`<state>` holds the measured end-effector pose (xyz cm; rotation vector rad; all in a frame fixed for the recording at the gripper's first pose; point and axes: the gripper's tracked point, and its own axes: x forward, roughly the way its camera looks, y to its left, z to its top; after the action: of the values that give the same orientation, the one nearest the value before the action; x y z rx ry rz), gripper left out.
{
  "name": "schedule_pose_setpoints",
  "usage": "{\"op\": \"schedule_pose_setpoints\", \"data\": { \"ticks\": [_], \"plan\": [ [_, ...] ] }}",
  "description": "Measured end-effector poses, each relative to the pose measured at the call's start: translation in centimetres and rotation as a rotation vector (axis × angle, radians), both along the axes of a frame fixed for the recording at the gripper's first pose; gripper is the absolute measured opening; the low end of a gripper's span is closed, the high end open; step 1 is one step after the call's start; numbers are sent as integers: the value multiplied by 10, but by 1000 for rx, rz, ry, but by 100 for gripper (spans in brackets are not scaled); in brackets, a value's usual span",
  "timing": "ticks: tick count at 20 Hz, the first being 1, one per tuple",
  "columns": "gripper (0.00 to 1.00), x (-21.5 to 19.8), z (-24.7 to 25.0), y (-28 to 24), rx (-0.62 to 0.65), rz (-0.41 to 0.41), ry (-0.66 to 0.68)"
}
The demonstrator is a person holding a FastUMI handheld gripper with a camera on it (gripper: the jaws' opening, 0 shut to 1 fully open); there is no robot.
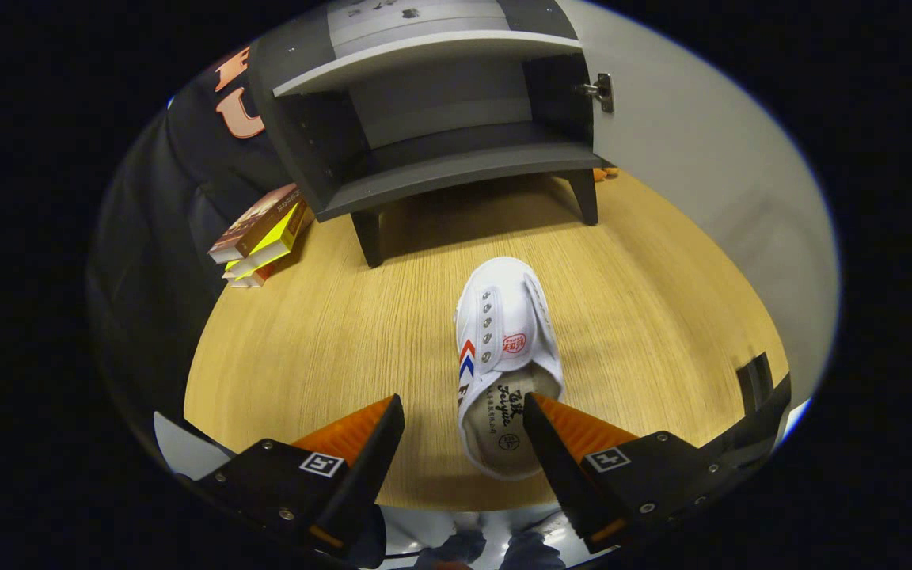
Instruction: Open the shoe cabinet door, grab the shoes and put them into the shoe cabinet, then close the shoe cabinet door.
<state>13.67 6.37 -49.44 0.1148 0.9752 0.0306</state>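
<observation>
The cabinet (432, 134) stands at the far side of the tabletop (305, 340) with its door (693, 174) already swung wide to the right, the hinge showing on the door's inner edge; so the opening step looks done, and the step in hand is the grab; inside, a shelf and a floor board both lie bare and free to take the shoe; left of the cabinet, well apart from the work, a small stack of books (262, 233) leans against the booth wall; nearer in, a single shoe (503, 356) lies on the tabletop between cabinet and tongs, toe toward the cabinet, heel toward the tongs; the tongs (464, 416) stand wide apart, holding nothing; the right finger lies over the heel opening's rim, though whether it touches I cannot tell; the left finger stays clear of the shoe, out over bare wood; as I judge it, the next move calls for bringing the fingers down astride the heel, or one finger inside the opening and one outside the wall, then pressing them together before lifting; the shoe's soft canvas may fold, so a grip low on the heel seems safer.
</observation>
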Motion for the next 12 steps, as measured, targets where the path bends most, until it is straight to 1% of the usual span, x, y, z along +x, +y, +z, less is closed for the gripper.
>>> {"op": "schedule_pose_setpoints", "data": {
  "ticks": [2,4,5,6,7,8,9,10,11,12],
  "plan": [
    [94,5,-9,5,5,7,7],
    [89,8,-17,7,2,15,20],
    [83,9,-20,9,5,18,33],
    [81,10,-23,9,8,17,42],
    [74,10,-26,10,11,11,48],
    [71,11,-28,10,11,6,53],
    [63,11,-30,10,6,2,53],
    [60,10,-31,10,2,3,56],
    [51,10,-32,10,-4,4,57],
    [47,9,-33,11,-7,4,56]
  ]
}}
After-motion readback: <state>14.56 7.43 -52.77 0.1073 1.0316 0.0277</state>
